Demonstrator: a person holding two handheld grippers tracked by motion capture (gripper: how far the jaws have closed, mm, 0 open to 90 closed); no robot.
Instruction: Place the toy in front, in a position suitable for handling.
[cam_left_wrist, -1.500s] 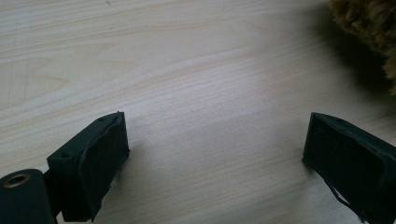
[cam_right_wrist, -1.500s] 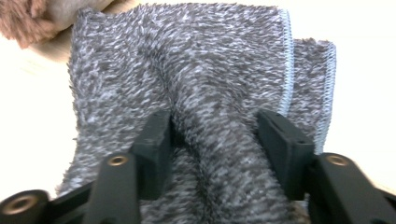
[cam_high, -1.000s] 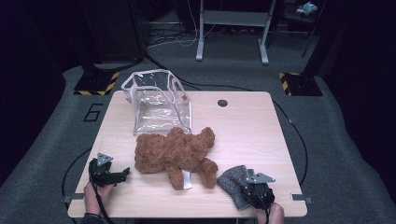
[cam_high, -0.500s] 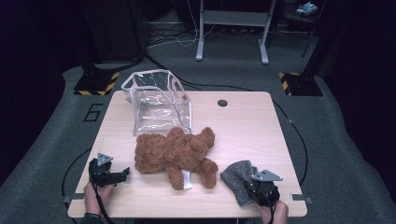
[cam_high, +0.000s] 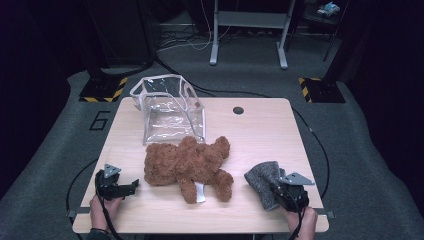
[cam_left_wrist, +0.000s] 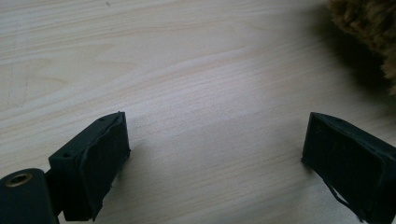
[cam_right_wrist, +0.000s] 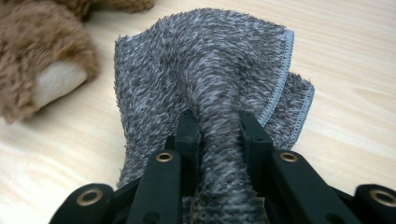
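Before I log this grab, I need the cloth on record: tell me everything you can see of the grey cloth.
The grey cloth is a fuzzy, mottled grey rag with a lighter stitched hem along its edges. It is bunched into a ridge, and the right gripper has its jaws shut on that ridge. The rest drapes forward in folds onto the wooden table, near its front right corner. It lies beside the brown teddy bear, close to the bear's foot, apparently not touching it.

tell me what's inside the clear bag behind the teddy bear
Through the clear bag only its own creased walls and the table beneath show; nothing lies inside. The bear hides its near bottom edge.
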